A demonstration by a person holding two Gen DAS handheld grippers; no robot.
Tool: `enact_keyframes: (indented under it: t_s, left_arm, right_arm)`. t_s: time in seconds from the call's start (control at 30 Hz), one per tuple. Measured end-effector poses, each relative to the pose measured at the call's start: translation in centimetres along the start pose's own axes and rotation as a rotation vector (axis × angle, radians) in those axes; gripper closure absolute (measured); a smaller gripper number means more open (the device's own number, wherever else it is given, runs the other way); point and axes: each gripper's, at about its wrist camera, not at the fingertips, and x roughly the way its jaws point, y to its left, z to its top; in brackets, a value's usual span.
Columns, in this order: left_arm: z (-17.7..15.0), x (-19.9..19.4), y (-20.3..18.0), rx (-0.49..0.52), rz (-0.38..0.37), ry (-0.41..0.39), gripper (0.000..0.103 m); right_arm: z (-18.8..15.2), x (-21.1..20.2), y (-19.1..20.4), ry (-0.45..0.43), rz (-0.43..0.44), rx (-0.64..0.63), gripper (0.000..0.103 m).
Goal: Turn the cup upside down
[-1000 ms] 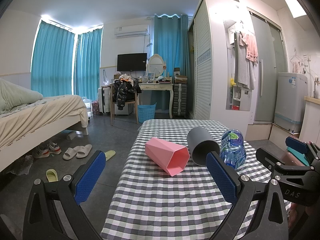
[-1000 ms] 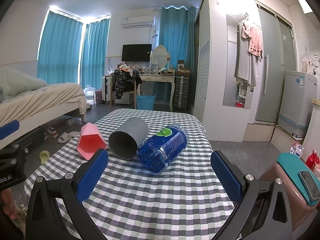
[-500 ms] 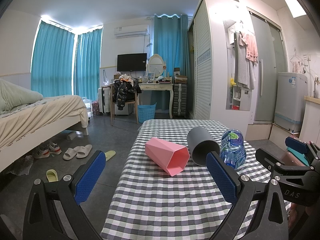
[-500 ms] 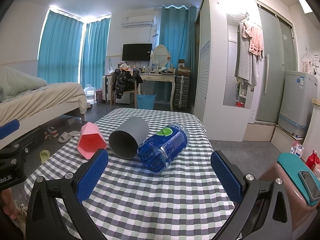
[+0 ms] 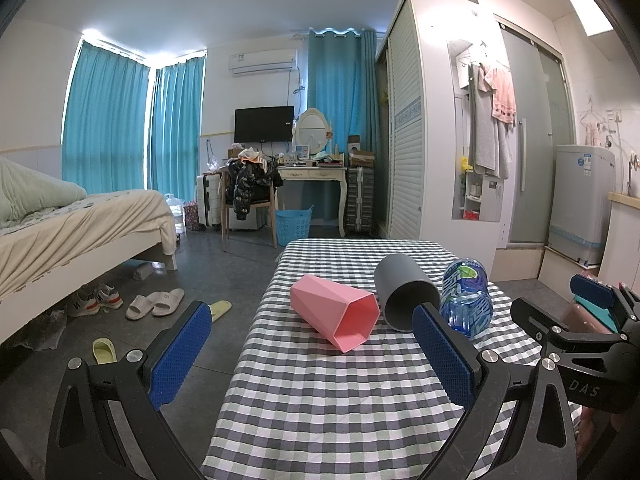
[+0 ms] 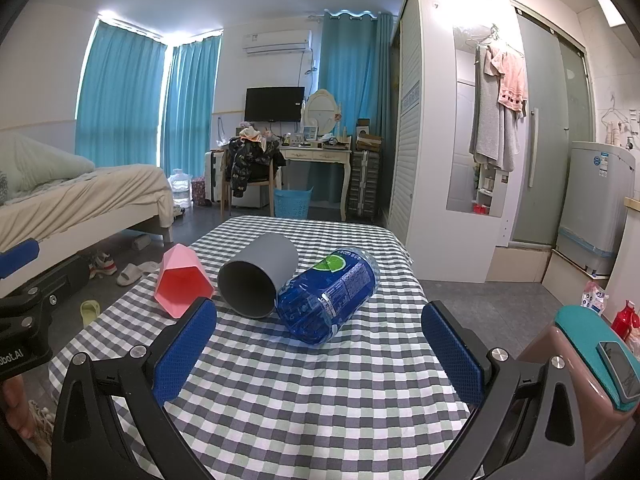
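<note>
A pink faceted cup (image 5: pixel 334 315) lies on its side on the checkered table (image 5: pixel 340 400), its mouth toward me. A grey round cup (image 5: pixel 402 294) lies on its side just right of it, also mouth toward me. In the right wrist view the pink cup (image 6: pixel 182 284) is at the left and the grey cup (image 6: pixel 256 280) in the middle. My left gripper (image 5: pixel 312 356) is open and empty, short of the pink cup. My right gripper (image 6: pixel 316 354) is open and empty, short of the grey cup and the bottle.
A blue water bottle (image 6: pixel 330 292) lies on its side against the grey cup's right; it also shows in the left wrist view (image 5: pixel 466 300). A brown stool with a teal top and a phone (image 6: pixel 596 352) stands right of the table. A bed (image 5: pixel 72 224) and slippers (image 5: pixel 154 302) lie to the left.
</note>
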Motion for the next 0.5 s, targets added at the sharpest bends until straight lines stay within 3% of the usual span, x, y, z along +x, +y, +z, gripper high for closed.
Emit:
enact_keyframes:
  t_s: [0.5]
  left_arm:
    - [0.46, -0.11, 0.68, -0.007, 0.021, 0.005, 0.000]
  right_arm:
    - [0.38, -0.04, -0.01, 0.010, 0.020, -0.025, 0.000]
